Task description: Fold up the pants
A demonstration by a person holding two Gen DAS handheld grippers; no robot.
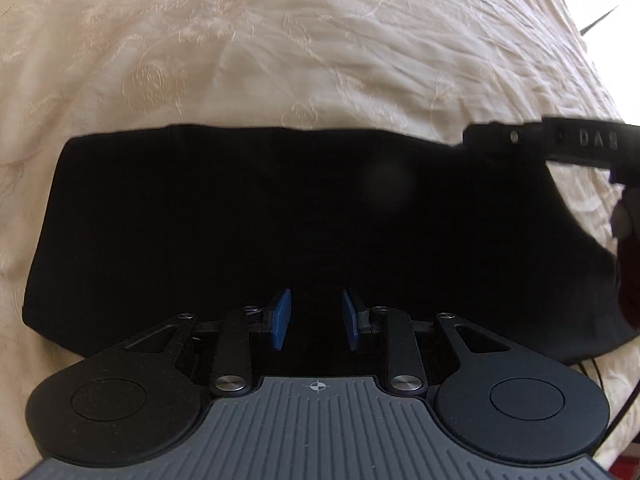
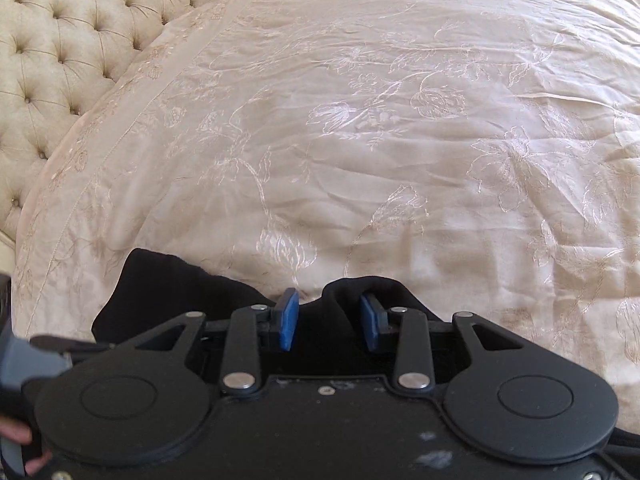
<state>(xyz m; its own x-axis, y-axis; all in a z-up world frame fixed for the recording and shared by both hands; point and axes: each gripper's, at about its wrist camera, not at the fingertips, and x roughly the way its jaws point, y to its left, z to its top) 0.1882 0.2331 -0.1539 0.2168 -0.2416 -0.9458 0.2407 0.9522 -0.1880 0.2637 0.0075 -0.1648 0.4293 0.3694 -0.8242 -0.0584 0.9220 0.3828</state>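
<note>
While the left tool (image 1: 316, 318) hovers wide above the pants (image 1: 280, 216), the right tool (image 2: 329, 322) gapes over their edge.

Pants (image 2: 168, 292) partly behind right gripper (image 2: 329, 322)

the left wrist view looked forward and down from just above the black pants (image 1: 304, 216) on the bed (image 1: 280, 40). the right wrist view sat close over the pants' edge (image 2: 168, 284), facing the headboard (image 2: 68, 28). both shared pants and bedspread.
</note>
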